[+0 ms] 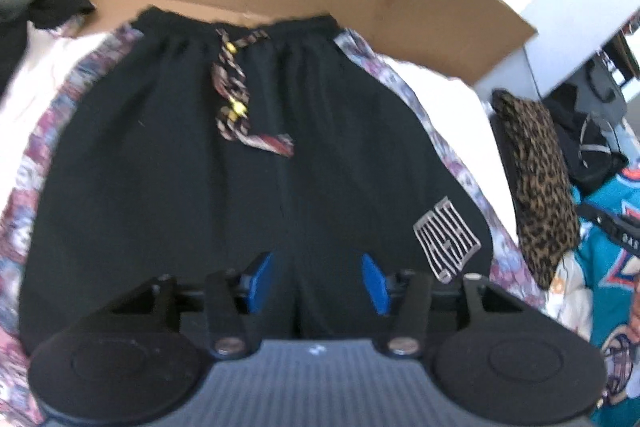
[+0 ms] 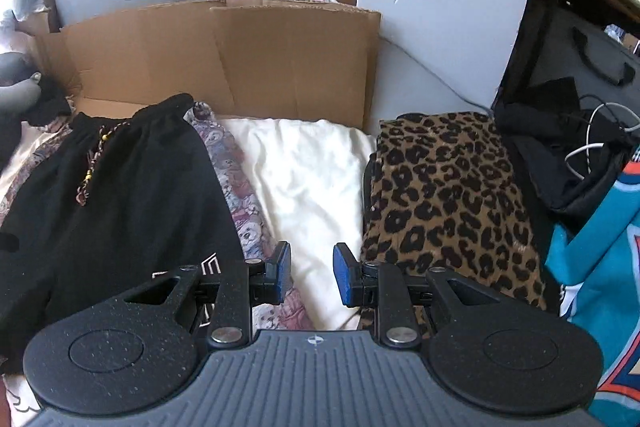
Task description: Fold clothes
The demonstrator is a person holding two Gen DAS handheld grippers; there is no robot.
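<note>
Meanwhile, the black shorts [image 1: 248, 163] lie flat across the left wrist frame's centre (drawstring [image 1: 236, 99] upper centre); the left tool [image 1: 318, 281] hovers open and empty over their hem, the right tool [image 2: 313, 273] likewise, beside a leopard-print garment [image 2: 448, 203].

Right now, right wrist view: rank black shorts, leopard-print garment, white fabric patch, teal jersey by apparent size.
1. black shorts and leopard-print garment: look about alike, and the shorts run off the left edge, so unranked.
3. white fabric patch.
4. teal jersey: cropped by the frame, true size unknown.
</note>
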